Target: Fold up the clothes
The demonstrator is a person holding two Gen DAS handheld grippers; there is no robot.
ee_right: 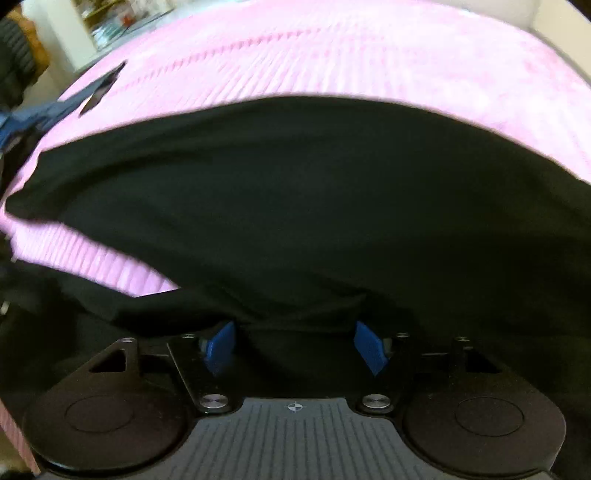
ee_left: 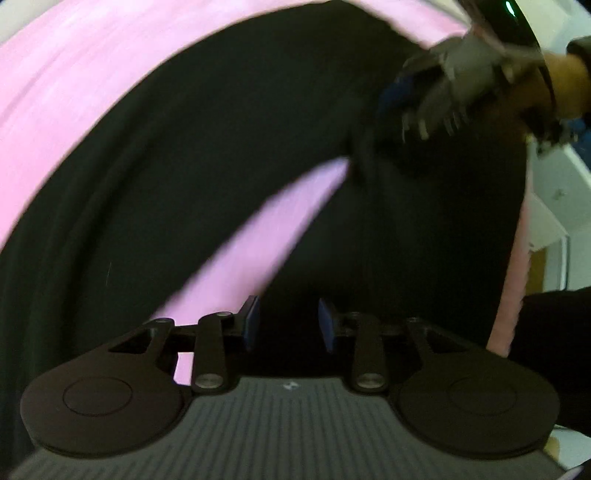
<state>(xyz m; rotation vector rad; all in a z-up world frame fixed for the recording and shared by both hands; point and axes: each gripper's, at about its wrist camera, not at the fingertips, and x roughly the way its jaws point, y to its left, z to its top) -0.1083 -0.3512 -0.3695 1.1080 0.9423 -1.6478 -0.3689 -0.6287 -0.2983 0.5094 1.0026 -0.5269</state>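
A black garment (ee_left: 207,155) lies spread on a pink ribbed cover (ee_left: 55,92). In the left wrist view my left gripper (ee_left: 288,321) stands open just over the garment's near part, blue pads apart. The other gripper (ee_left: 439,96) shows blurred at the upper right over the garment's far edge. In the right wrist view my right gripper (ee_right: 295,347) is open, its blue pads (ee_right: 219,345) wide apart, with black cloth (ee_right: 295,206) lying between and in front of them. The pink cover (ee_right: 332,55) lies beyond.
A strip of pink cover (ee_left: 258,236) shows through a gap in the black cloth. White furniture (ee_left: 557,192) stands past the cover's right edge. Shelves with clutter (ee_right: 110,18) stand at the far left. A person's arm (ee_left: 569,88) is at the upper right.
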